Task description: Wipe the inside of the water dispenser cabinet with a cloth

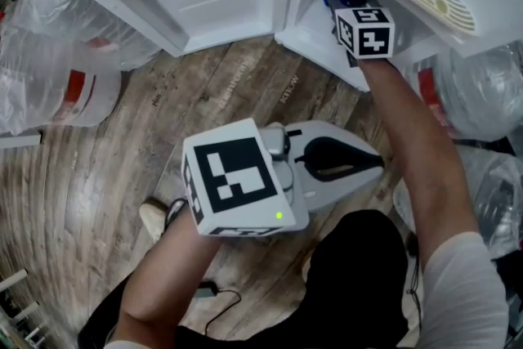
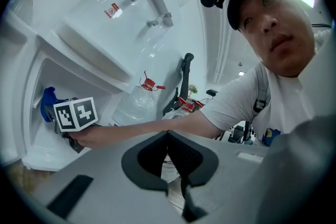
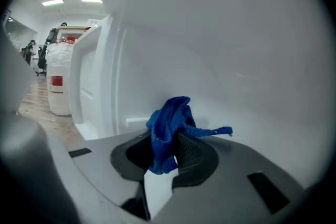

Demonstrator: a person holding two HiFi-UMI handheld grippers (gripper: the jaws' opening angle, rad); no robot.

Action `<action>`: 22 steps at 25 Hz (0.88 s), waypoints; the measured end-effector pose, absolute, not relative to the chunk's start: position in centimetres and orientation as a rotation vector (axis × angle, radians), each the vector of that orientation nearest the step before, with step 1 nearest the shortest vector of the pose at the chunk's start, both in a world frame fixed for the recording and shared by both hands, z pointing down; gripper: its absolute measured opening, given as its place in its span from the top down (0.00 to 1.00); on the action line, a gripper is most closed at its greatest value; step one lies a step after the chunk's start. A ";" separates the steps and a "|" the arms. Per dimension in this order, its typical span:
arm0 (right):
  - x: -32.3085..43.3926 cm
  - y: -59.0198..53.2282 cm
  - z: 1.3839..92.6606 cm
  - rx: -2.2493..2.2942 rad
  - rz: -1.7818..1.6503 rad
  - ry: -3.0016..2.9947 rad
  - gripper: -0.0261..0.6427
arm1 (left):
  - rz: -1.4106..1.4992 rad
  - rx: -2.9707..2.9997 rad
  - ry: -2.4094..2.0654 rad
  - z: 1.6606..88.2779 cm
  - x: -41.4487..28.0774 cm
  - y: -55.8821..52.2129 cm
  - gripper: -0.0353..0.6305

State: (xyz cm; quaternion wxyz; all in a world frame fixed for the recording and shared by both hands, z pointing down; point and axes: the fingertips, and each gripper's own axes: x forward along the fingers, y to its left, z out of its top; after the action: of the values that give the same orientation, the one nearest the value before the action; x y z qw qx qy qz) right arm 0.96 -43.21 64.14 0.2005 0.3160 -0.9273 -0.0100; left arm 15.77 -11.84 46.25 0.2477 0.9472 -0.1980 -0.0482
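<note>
Cloth (image 3: 169, 122) pinched by right gripper (image 3: 166, 150), left gripper (image 2: 168, 137) closed, empty

the wood-plank floor (image 1: 98, 176) was pale and worn; big clear water jugs (image 1: 37, 98) (red labels) crowded its edges, and strip lights (image 3: 52, 2) glowed on the ceiling.

Cloth (image 3: 168, 128): blue, coarse open weave, matt, crumpled. Cabinet (image 3: 236, 60) walls: white, smooth, faint sheen, probably plastic. Right gripper (image 3: 165, 153) shell: grey matt plastic; pads (image 3: 193, 153) black, finely ribbed, rubbery. Floor (image 1: 106, 176): worn wood-grain planks, matt. Bottles (image 1: 49, 69), head view nine to eleven o'clock: clear glossy plastic, wrapped in crinkled film.
</note>
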 end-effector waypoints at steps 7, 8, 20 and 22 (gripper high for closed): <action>0.8 -37.6 62.7 0.727 -0.062 -2.664 0.85 | -0.132 2.579 -0.534 46.3 15.9 -11.8 0.94; 0.9 -37.1 62.4 0.715 -0.066 -2.673 0.85 | -0.131 2.580 -0.530 46.3 16.0 -11.8 0.94; 2.8 -44.5 59.1 0.999 -0.094 -2.617 0.85 | -0.140 2.578 -0.509 46.1 16.2 -11.6 0.94; 1.9 -45.2 59.7 0.974 -0.108 -2.601 0.85 | -0.152 2.576 -0.507 46.0 16.2 -11.6 0.94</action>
State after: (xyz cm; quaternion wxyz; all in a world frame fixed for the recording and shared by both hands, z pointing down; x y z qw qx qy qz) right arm 1.92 -45.24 59.71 0.1799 0.3447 -0.9205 -0.0381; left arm 16.19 -11.63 45.97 0.2532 0.9477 -0.1864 -0.0558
